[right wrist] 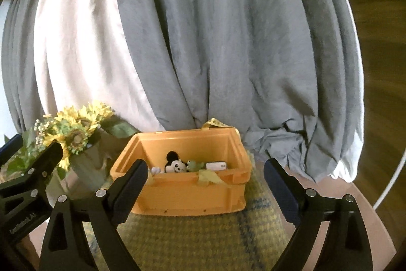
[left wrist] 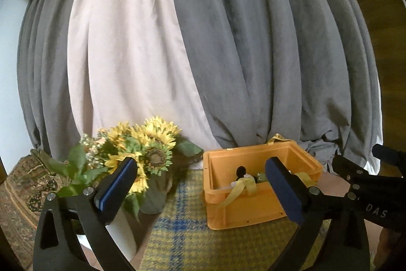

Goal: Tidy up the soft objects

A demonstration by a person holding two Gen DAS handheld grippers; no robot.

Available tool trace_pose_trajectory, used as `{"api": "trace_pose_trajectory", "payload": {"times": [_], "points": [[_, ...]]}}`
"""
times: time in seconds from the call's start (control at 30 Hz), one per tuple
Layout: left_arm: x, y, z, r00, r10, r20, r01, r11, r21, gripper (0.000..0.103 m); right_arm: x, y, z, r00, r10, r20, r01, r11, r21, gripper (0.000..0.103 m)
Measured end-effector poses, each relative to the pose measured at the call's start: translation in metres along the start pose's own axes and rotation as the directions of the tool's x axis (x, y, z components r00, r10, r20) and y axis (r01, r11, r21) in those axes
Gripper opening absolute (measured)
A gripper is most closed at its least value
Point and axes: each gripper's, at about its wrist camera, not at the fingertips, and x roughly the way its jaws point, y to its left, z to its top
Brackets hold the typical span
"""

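Note:
An orange plastic crate [left wrist: 253, 210] [right wrist: 187, 197] stands on a yellow-and-blue checked cloth [left wrist: 182, 233] [right wrist: 203, 240]. Inside lie a black-and-white mouse plush [right wrist: 175, 164] [left wrist: 241, 173], a small green frog plush [right wrist: 194, 165] [left wrist: 261, 177] and a white packet [right wrist: 215, 165]. Yellow ribbon [left wrist: 241, 188] [right wrist: 210, 177] drapes over the crate's front rim. My left gripper [left wrist: 200, 184] is open and empty, in front of the crate and to its left. My right gripper [right wrist: 205, 182] is open and empty, straight in front of the crate.
A bunch of artificial sunflowers [left wrist: 142, 146] [right wrist: 76, 128] in a pale vase stands left of the crate. Grey and white curtains [left wrist: 228, 55] [right wrist: 203, 42] hang close behind. A patterned rug [left wrist: 20, 194] lies at far left.

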Motion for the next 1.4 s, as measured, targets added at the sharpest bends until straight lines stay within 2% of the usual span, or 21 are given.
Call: {"api": "trace_pose_trajectory", "payload": {"times": [0.3, 0.7, 1.03, 1.4], "points": [[-0.044, 0.011, -0.005, 0.999, -0.025, 0.022, 0.024, 1.000, 0.016, 0.103, -0.053, 0.014, -0.017, 0.998, -0.048, 0.026, 0.048, 0.999, 0.016, 0.094], [-0.112, -0.003, -0.019, 0.999, -0.043, 0.011, 0.043, 0.999, 0.004, 0.103, -0.106, 0.002, -0.031, 1.000, -0.024, 0.019, 0.024, 1.000, -0.009, 0.094], [-0.183, -0.015, -0.037, 0.999, -0.039, 0.005, 0.039, 0.999, 0.011, 0.103, -0.175, -0.016, -0.058, 0.999, 0.020, 0.033, -0.020, 1.000, -0.006, 0.094], [-0.237, -0.023, -0.051, 1.000, -0.023, -0.007, 0.023, 1.000, 0.016, 0.103, -0.233, -0.025, -0.085, 0.999, -0.003, 0.038, 0.004, 1.000, -0.012, 0.097]]}}
